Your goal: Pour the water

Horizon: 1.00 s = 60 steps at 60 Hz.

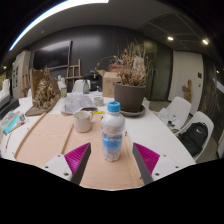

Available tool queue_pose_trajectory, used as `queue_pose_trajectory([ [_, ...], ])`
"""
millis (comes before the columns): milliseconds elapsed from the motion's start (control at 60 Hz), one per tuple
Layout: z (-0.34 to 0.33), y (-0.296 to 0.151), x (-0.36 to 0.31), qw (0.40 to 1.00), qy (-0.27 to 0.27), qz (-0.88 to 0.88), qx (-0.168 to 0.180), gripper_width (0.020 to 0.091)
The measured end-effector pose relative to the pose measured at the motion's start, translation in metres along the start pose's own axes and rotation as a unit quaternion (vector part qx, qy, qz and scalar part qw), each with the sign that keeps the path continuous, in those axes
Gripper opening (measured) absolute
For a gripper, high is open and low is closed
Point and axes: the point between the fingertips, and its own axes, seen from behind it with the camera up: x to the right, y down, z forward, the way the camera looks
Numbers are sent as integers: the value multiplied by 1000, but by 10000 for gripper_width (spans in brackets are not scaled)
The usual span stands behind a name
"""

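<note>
1. Fingers (111, 160) nearest cam, spread wide, magenta pads (146, 157) facing in, holding nothing.
2. Bench (45, 135), light wood w/ white edges, runs ahead under everything.
3. Potted dry plant (129, 88) far back, beyond bottle.
4. Water bottle (113, 132), blue cap, upright on bench just ahead, between fingers w/ gaps both sides.
5. Cup (83, 121) left of bottle, close by, apart.

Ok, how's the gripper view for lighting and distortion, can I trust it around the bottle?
Gripper view: strong fisheye bend, so the light wooden table edges curve; bright ceiling strip light glares above while the room behind is dim; the clear plastic water bottle with a blue cap is evenly lit and readable, standing just ahead of the open gripper, the grey cup beside it.
</note>
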Motion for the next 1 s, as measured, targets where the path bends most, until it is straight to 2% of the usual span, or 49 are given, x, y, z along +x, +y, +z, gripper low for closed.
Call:
queue_pose_trajectory([
  [167, 66, -4, -4, 999, -33, -3, 18, 856],
  [217, 81, -3, -8, 999, -43, -4, 20, 831],
  [250, 89, -1, -9, 999, -47, -5, 22, 776],
  [350, 103, -2, -4, 999, -41, 1, 33, 529],
  [467, 105, -4, -5, 998, -45, 6, 43, 483],
  [567, 104, -5, -7, 998, -47, -8, 47, 393],
  [650, 107, -7, -6, 998, -44, -9, 42, 356],
  [800, 104, -32, 4, 999, -20, -11, 49, 356],
  [1000, 117, -98, 41, 990, 61, -106, 68, 356],
])
